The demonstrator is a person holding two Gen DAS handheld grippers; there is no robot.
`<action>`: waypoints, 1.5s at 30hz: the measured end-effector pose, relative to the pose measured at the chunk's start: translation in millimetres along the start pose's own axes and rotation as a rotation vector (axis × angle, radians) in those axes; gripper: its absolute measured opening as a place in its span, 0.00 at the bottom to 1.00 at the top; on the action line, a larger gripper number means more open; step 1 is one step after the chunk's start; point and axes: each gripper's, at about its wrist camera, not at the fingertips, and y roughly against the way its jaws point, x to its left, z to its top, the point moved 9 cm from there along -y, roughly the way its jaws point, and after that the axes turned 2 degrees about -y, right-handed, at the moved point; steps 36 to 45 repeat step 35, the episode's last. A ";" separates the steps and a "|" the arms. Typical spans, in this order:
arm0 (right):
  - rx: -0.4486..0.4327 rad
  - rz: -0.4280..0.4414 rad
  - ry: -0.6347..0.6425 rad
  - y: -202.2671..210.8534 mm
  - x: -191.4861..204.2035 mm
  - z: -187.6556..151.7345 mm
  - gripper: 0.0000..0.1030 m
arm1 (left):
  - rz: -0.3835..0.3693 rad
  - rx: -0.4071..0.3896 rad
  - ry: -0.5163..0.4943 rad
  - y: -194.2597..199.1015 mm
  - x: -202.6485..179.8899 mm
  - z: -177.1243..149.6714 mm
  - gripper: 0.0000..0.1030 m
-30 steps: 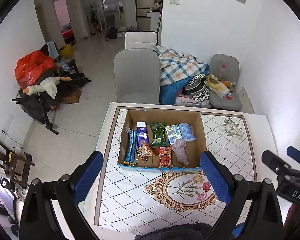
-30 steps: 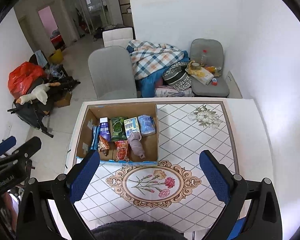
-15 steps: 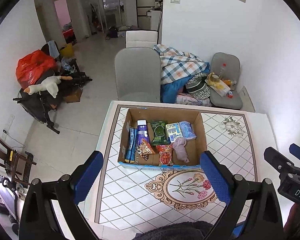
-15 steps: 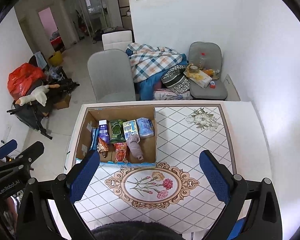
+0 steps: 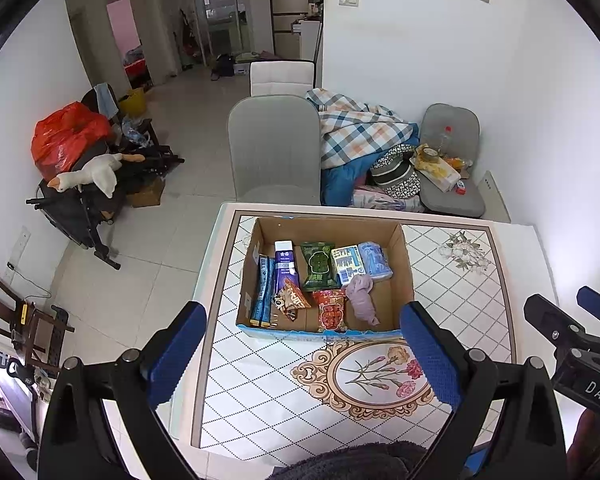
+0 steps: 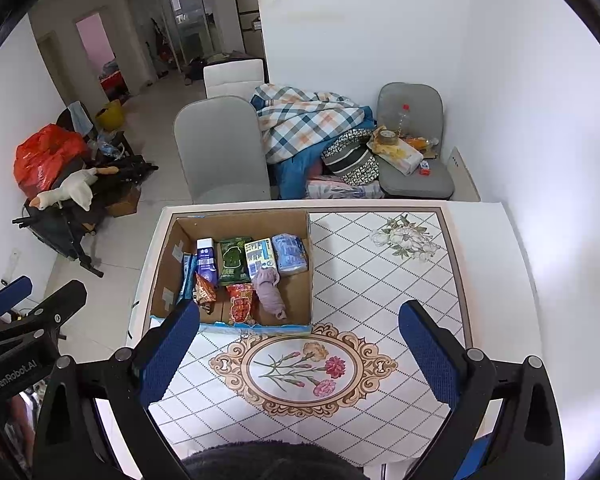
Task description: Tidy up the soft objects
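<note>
Both jaws wide, empty — left gripper (image 5: pixel 302 344) and right gripper (image 6: pixel 300 346) have risen slightly above the brown cardboard box (image 5: pixel 405 264); packing looks finished.

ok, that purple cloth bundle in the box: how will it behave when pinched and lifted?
The purple cloth bundle looks crumpled, so probably floppy: expect it to sag and unroll. Likely light. One end lies against the packets in the cardboard box, so it may drag them.

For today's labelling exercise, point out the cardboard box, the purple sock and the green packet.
cardboard box (image 5: pixel 405 264), left wrist view, right inner wall.
purple sock (image 5: pixel 360 294), left wrist view, bunched middle.
green packet (image 6: pixel 232 260), right wrist view, printed front.
</note>
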 end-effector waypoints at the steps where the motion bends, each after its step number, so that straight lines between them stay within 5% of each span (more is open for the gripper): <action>1: -0.001 -0.002 -0.001 -0.7 0.0 0.4 0.99 | 0.000 0.003 0.000 -0.7 0.3 -0.7 0.97; 45: 0.000 -0.039 0.010 -6.7 -0.6 -0.6 0.99 | -0.002 0.033 -0.005 -2.5 4.0 -11.6 0.97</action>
